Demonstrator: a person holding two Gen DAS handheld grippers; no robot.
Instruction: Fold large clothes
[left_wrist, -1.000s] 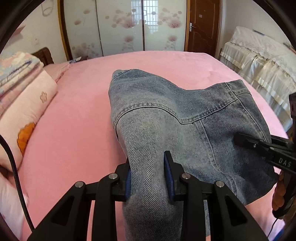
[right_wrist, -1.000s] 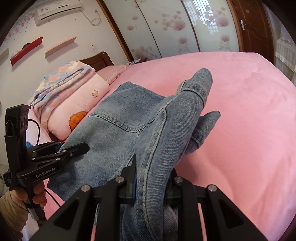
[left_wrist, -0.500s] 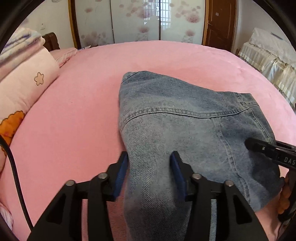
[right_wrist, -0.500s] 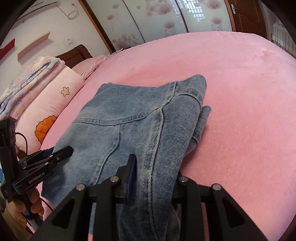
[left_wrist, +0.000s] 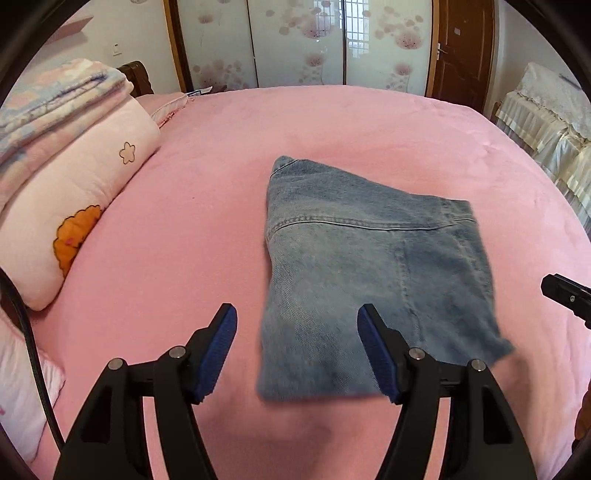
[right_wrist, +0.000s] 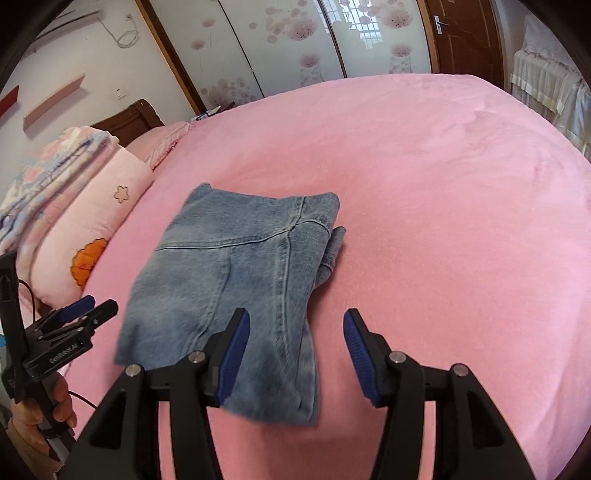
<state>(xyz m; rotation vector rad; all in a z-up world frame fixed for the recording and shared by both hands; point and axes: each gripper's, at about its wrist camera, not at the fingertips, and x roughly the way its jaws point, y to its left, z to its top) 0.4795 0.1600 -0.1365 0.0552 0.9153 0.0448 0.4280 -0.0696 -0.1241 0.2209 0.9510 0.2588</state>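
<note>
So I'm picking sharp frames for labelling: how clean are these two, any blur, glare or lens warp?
Left wrist view: the jeans' near edge is motion-smeared, the far hem crisp; the pink bed bulges from the fisheye, corners vignetted black. Right wrist view: the same smear at the jeans' near edge, the left tongs slightly blurred, mild window glare on the wardrobe doors.

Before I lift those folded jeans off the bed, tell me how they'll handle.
The jeans will likely flop: layers at the right edge already splay loose. Probably heavy for their size, being thick stitched denim stacked several deep. The left gripper and right gripper have just opened clear; a one-edge pinch may undo the fold.
</note>
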